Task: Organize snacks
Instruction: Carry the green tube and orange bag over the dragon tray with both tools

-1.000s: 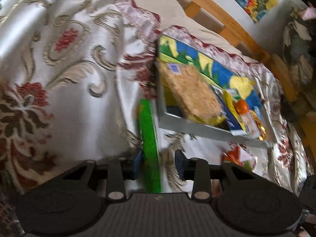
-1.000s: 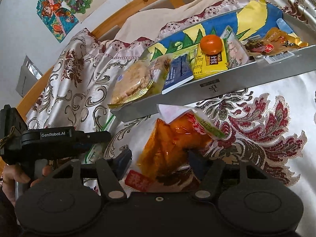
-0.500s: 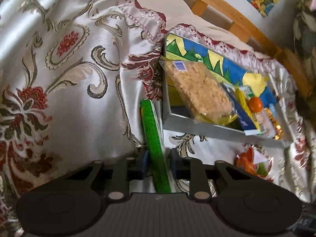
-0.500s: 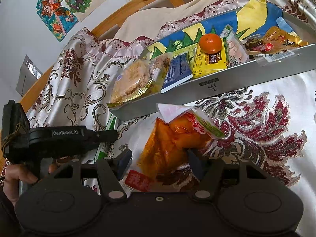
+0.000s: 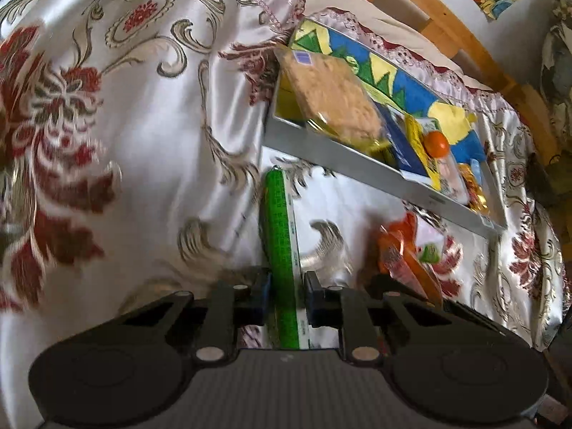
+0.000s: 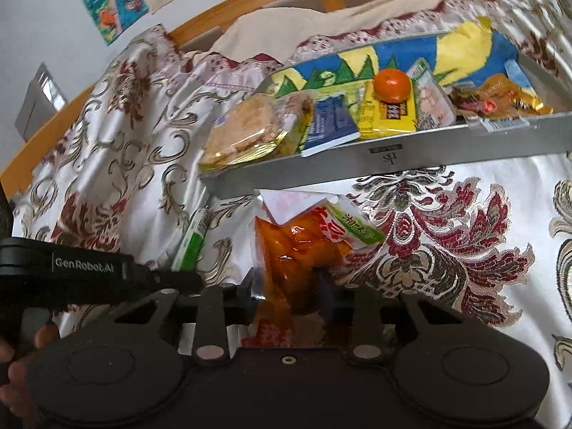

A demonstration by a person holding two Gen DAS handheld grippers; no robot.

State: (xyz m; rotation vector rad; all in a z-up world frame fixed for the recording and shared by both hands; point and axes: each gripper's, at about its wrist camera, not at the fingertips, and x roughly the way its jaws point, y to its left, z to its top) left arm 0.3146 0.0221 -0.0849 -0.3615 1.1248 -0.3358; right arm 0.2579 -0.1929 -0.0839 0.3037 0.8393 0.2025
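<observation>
Left wrist view: the left tongs (image 5: 286, 287) are clamped on a long green stick-shaped snack pack (image 5: 280, 236) lying on the floral satin bedspread (image 5: 143, 125). Right tongs (image 6: 287, 295) are pinched on a crinkly orange plastic snack bag (image 6: 296, 250). Both snacks seem gripped, not yet lifted; next, carry them over the near wall of the grey metal tray (image 6: 447, 153).

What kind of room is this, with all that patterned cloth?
Most likely a bedroom: the snacks and grey tray lie on a satin floral bedspread, a curved wooden bed frame runs behind it, and cartoon posters hang on the wall.
</observation>
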